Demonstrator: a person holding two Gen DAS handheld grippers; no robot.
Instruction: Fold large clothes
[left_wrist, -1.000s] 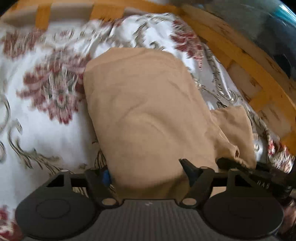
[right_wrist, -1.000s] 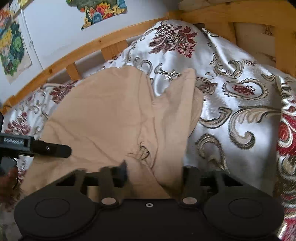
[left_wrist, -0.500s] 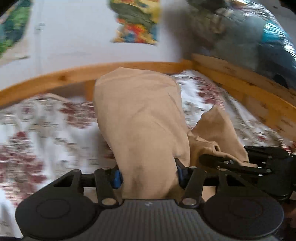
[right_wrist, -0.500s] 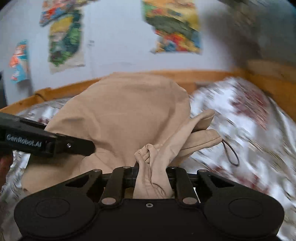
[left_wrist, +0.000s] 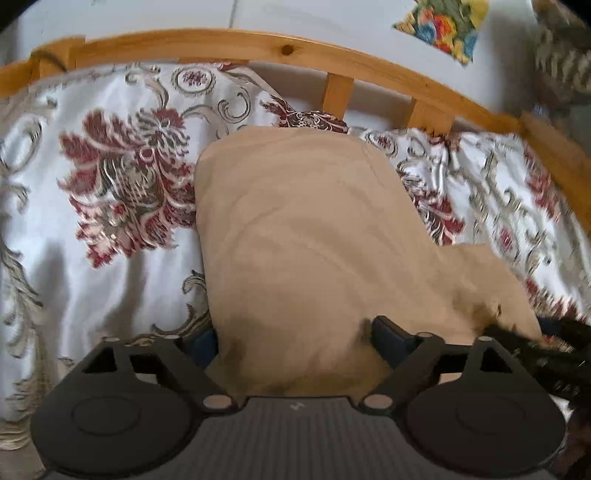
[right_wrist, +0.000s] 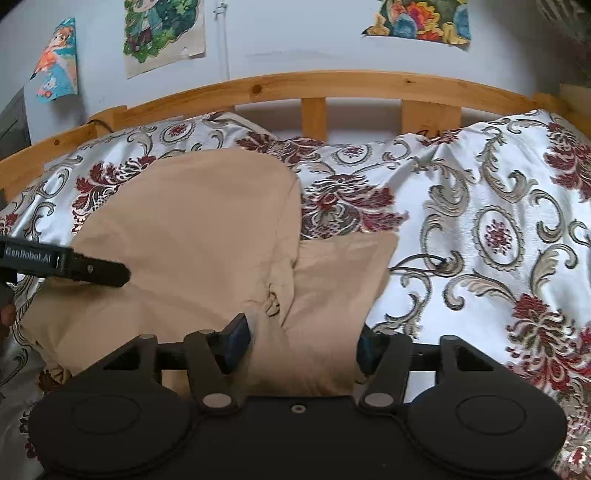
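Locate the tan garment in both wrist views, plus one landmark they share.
Left wrist: tan garment fills the centre, running down between the open jaws of the left gripper.
Right wrist: it lies left of centre, its near end between the open jaws of the right gripper.
Shared landmark: the wooden bed rail along the far side.

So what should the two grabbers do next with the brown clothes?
Probably pull both back a little. The left gripper and right gripper have just been opening, and the tan garment lies folded on the bedspread, still between their fingers but apparently let go.
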